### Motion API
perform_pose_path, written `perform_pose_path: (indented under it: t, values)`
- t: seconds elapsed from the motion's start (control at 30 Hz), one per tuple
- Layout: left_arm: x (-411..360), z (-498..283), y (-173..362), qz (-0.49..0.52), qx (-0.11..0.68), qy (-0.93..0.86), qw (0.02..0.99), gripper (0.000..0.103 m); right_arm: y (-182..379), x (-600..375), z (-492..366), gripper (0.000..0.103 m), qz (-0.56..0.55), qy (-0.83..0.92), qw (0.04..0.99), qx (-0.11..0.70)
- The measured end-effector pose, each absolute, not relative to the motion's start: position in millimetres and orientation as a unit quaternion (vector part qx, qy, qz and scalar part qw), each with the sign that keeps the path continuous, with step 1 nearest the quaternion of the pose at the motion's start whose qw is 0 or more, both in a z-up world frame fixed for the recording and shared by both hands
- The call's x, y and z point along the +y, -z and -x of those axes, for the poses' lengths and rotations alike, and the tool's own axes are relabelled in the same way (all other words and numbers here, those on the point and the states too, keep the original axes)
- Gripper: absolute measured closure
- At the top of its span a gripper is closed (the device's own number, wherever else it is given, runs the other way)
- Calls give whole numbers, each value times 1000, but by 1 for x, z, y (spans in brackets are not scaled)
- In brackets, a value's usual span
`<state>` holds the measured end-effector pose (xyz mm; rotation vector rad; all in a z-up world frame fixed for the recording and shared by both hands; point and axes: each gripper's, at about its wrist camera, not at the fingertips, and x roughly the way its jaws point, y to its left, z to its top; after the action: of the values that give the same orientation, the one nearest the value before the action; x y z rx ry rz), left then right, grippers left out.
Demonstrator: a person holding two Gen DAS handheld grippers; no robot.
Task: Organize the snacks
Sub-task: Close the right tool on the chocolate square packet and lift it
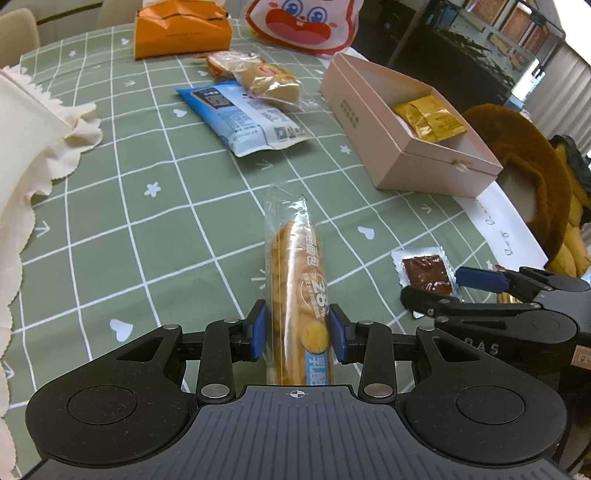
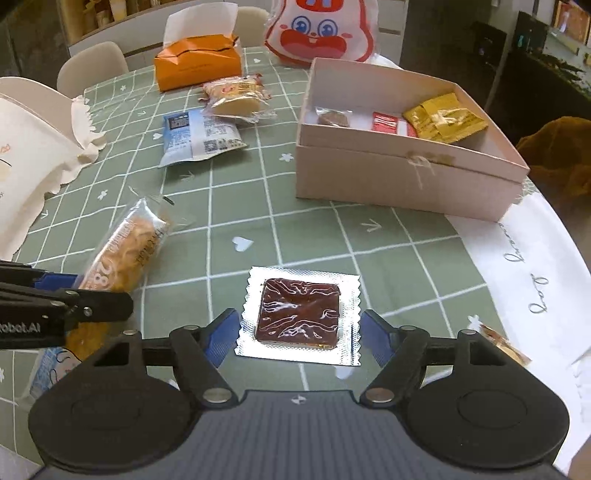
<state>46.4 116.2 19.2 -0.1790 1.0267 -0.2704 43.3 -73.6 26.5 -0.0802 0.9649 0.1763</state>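
My left gripper (image 1: 297, 330) is shut on a long wrapped bread stick (image 1: 295, 280), which points forward over the green checked tablecloth; it also shows in the right wrist view (image 2: 125, 251). My right gripper (image 2: 299, 332) is open, its blue pads on either side of a flat brown snack in a silver wrapper (image 2: 299, 314) that lies on the cloth. That snack also shows in the left wrist view (image 1: 426, 271). A pink open box (image 2: 402, 177) holds a yellow packet (image 2: 445, 118), a red packet (image 2: 389, 123) and a small brown snack (image 2: 334, 118).
A blue-white packet (image 2: 199, 134) and wrapped buns (image 2: 236, 99) lie mid-table. An orange bag (image 2: 197, 66) and a cartoon rabbit bag (image 2: 321, 33) stand at the back. A cream scalloped box (image 2: 33, 147) is at the left. A white cloth (image 2: 528, 280) covers the right edge.
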Motion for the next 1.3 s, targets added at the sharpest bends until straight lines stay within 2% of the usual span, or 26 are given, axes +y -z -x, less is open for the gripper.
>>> perform_pose_path:
  t: [0.07, 0.13, 0.17, 0.37, 0.43, 0.47, 0.5, 0.53, 0.7, 0.87, 0.9, 1.1, 1.17, 1.2, 1.3]
  values:
    - [117, -44, -19, 89, 487, 135, 858, 63, -31, -77, -41, 38, 39, -83, 883, 460]
    - [118, -42, -17, 95, 487, 141, 857, 63, -36, -79, -40, 56, 42, -81, 885, 457]
    - [118, -41, -17, 96, 485, 141, 858, 63, -39, -81, -39, 72, 41, -85, 884, 459]
    - [107, -32, -17, 57, 471, 137, 870, 63, -39, -87, -39, 73, 35, -84, 881, 465]
    - [105, -30, -17, 48, 467, 133, 873, 63, -39, -89, -38, 68, 26, -81, 881, 465]
    - [103, -30, -17, 45, 466, 131, 874, 63, -38, -90, -38, 54, 21, -77, 880, 468]
    - [102, -29, -17, 41, 466, 128, 874, 63, -38, -91, -39, 35, 16, -73, 880, 469]
    - [100, -29, -17, 38, 466, 126, 875, 63, -37, -91, -40, 29, 9, -67, 880, 470]
    - [98, -29, -18, 30, 468, 120, 875, 63, -28, -87, -57, 25, -28, -56, 879, 473]
    - [98, -26, -17, 32, 466, 119, 876, 63, -23, -67, -62, 25, 26, -63, 884, 463]
    - [99, -25, -17, 32, 465, 119, 877, 63, -23, -64, -60, 29, 34, -70, 884, 461]
    - [100, -23, -17, 37, 463, 117, 878, 63, -29, -65, -47, 37, 57, -98, 884, 454]
    - [100, -23, -17, 38, 462, 113, 879, 63, -33, -67, -44, 67, 60, -106, 883, 454]
    - [99, -23, -17, 37, 462, 111, 879, 63, -36, -68, -43, 71, 60, -112, 881, 457]
    - [95, -23, -17, 27, 460, 105, 881, 63, -37, -72, -40, 75, 62, -113, 880, 458]
